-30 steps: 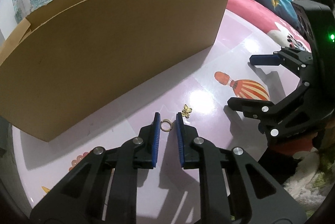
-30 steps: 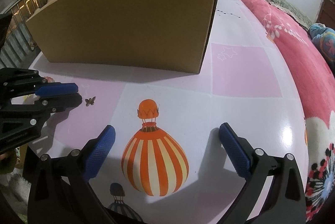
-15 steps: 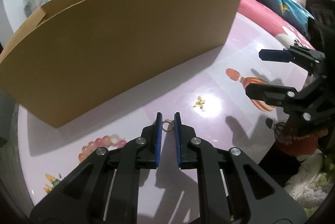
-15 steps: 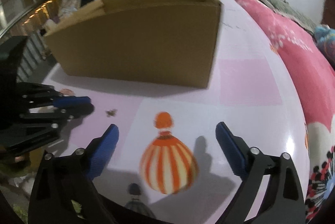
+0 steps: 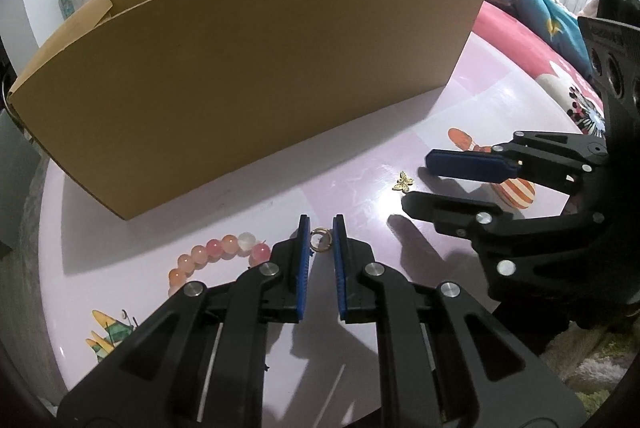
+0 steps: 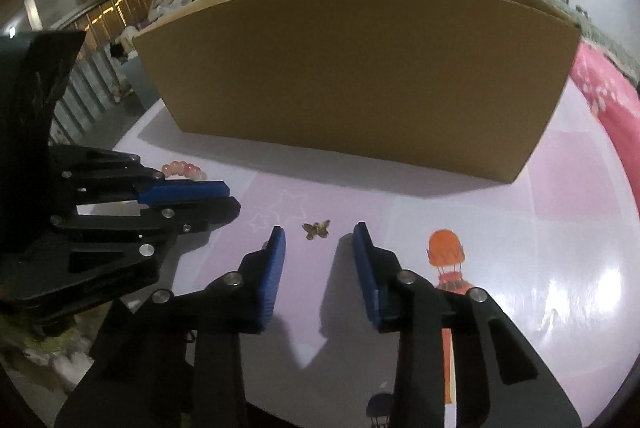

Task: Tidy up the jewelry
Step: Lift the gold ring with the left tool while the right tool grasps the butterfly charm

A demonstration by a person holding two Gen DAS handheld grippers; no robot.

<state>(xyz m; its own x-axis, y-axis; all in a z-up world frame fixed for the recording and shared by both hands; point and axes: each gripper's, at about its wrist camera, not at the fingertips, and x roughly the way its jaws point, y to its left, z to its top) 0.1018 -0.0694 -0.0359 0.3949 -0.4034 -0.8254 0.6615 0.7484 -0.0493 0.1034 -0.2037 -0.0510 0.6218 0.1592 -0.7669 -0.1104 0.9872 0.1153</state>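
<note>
No text, label or number can be read anywhere.

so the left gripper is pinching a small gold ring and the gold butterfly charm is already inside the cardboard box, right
Not quite. The left gripper does pinch the small gold ring, but the gold butterfly charm is not inside the brown cardboard box. It lies on the pink table in front of the box, just ahead of the right gripper. The right wrist view shows this.

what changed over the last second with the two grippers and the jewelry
The right gripper swung toward the butterfly charm; its jaws have just been closing, and the charm lies between them, not yet pinched. The left gripper kept its grip on the gold ring. The cardboard box stayed put.
</note>
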